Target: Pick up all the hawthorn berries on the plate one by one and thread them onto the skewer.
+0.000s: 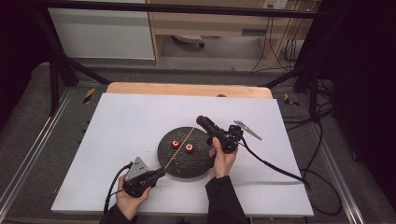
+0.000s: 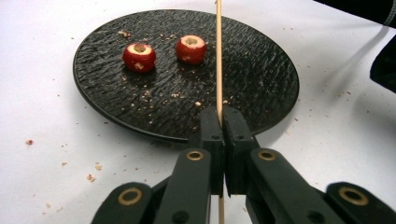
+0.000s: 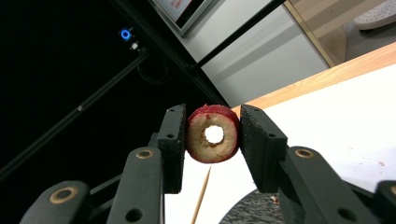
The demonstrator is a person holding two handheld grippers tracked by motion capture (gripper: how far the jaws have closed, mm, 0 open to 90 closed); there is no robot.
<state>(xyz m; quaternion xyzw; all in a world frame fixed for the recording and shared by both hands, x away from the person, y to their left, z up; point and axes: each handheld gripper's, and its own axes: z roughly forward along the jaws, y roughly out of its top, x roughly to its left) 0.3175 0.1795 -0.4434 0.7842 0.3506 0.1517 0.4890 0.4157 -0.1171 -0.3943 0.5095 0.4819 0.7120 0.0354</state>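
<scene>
Threading step. My left gripper [image 2: 223, 116] is clamped on the skewer [image 2: 218, 56] over the black plate [image 2: 261, 84]; my right gripper [image 3: 212, 135] pinches a cored red fruit ring [image 3: 213, 134], raised. Next, I judge: align hole with skewer tip. Left gripper view shows two fruits [image 2: 139, 57] waiting on the plate.

Our left gripper [image 1: 158, 174] lies low and level, jaws pressed together. Our right gripper [image 1: 201, 120] is raised, tilted upward, jaws clamped.

Black tongs [image 2: 223, 116], brass rivets, apparently dark sleeves [image 1: 223, 198]
</scene>
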